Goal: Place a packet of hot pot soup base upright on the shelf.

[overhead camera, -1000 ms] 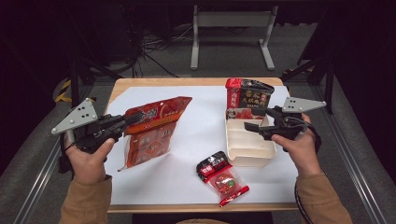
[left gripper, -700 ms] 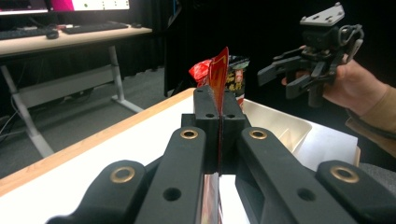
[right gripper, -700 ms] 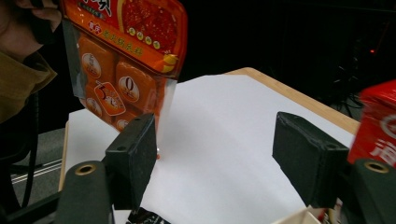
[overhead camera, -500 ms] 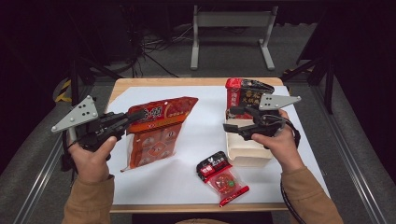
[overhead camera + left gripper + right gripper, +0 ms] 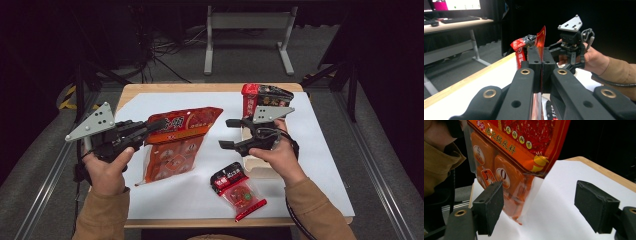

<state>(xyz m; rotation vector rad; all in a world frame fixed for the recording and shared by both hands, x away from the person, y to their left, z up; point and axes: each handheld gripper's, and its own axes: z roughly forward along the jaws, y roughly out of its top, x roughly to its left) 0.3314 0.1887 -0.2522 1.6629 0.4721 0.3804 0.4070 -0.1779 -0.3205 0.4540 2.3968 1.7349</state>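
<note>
Overhead cam fwd-down – gripper cams close, sharing orange pouch [image 5: 177,140].

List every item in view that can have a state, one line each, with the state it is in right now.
left gripper: shut on the top edge of the orange pouch, holding it up.
orange pouch: sealed, hanging tilted, lower end near the white paper.
right gripper: open, jaws have just been opening, nothing between them, pointed toward the pouch.
small red packet: sealed, lying flat on the paper.
red-and-black bag: standing upright at the far side.
</note>
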